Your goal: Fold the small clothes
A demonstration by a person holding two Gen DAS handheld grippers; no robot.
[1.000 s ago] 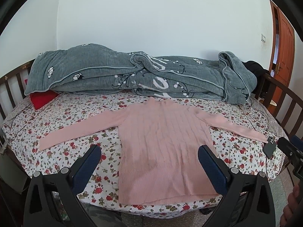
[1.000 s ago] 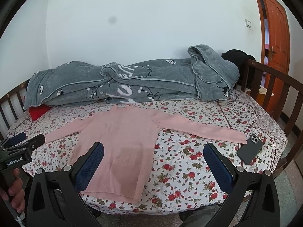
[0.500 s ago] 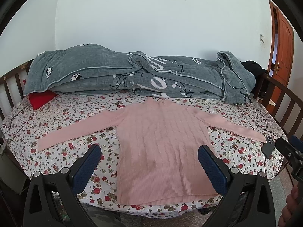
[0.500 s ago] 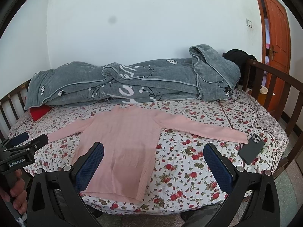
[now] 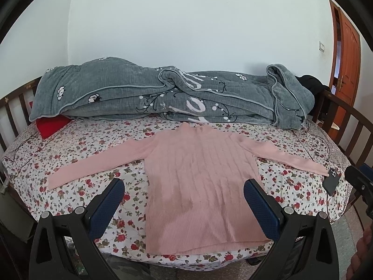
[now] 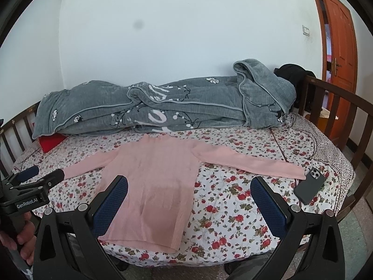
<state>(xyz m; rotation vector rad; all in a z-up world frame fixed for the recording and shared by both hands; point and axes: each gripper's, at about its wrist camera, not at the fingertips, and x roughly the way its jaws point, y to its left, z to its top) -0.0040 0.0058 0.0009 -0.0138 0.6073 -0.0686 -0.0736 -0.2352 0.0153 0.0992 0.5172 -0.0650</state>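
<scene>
A pink ribbed sweater (image 5: 198, 186) lies flat and face up on the floral bed sheet (image 5: 93, 144), both sleeves spread out to the sides. It also shows in the right wrist view (image 6: 151, 186). My left gripper (image 5: 184, 206) is open and empty, held above the sweater's hem at the near bed edge. My right gripper (image 6: 190, 204) is open and empty, held above the sweater's right side and the sheet. The left gripper's body shows at the left edge of the right wrist view (image 6: 30, 186).
A folded grey quilt (image 5: 163, 98) lies along the back of the bed. A red pillow (image 5: 52, 123) sticks out at its left. A dark phone (image 6: 310, 185) lies by the right sleeve cuff. Wooden rails (image 6: 338, 116) border the bed. An orange door (image 6: 338, 35) is at right.
Both grippers have pulled back and up slightly, so the bed looks a little farther away. The sweater has not moved. Both grippers stay open.
</scene>
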